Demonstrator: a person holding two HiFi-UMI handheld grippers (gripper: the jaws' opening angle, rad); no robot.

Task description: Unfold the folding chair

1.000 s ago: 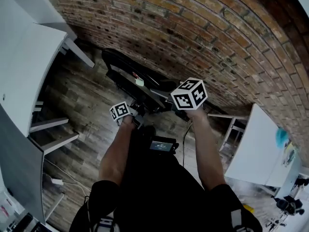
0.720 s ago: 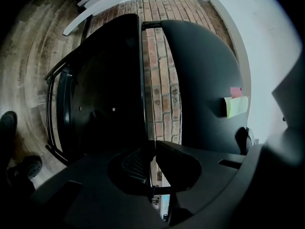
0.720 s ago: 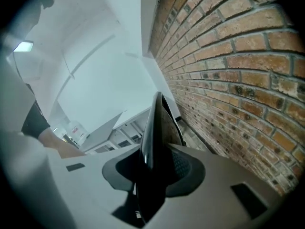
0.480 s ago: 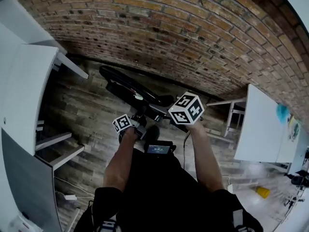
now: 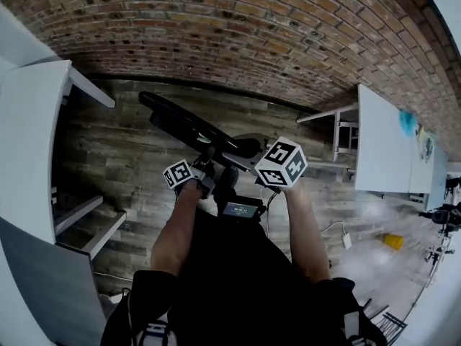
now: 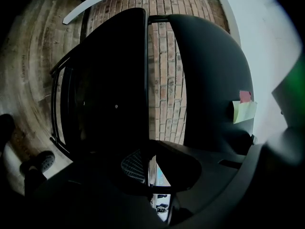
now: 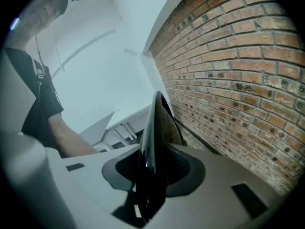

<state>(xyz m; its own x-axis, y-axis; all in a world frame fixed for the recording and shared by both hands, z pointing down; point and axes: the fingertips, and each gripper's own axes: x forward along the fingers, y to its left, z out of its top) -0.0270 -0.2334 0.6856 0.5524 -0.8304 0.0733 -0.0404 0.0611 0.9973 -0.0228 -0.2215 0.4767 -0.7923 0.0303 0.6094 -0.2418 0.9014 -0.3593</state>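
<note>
Swung along the wall (image 5: 238, 42) since a moment ago, the chair (image 5: 189, 127) is folded on the floor before me, stiff and (I judge) rather heavy, so the frame is best to hold: my right gripper (image 5: 251, 166) clamps its glossy edge, my left gripper (image 5: 205, 184) is fully closed.

A bare work room, more like a lab or a recording studio than a home. Beyond the left tongs (image 6: 148, 171) and the right tongs (image 7: 152, 171) runs an exposed red brick wall (image 5: 288, 42), and under them lies a grey wood-plank floor (image 5: 122, 157). Plain furniture stands on both sides: a left white table (image 5: 32, 143) well left of the left tongs and a right white table (image 5: 382, 146) right of the right tongs. Farther right are black stand-mounted gear (image 5: 441, 216), a small yellow thing (image 5: 392, 241) and a white plug with cable (image 5: 346, 240) on the floor
</note>
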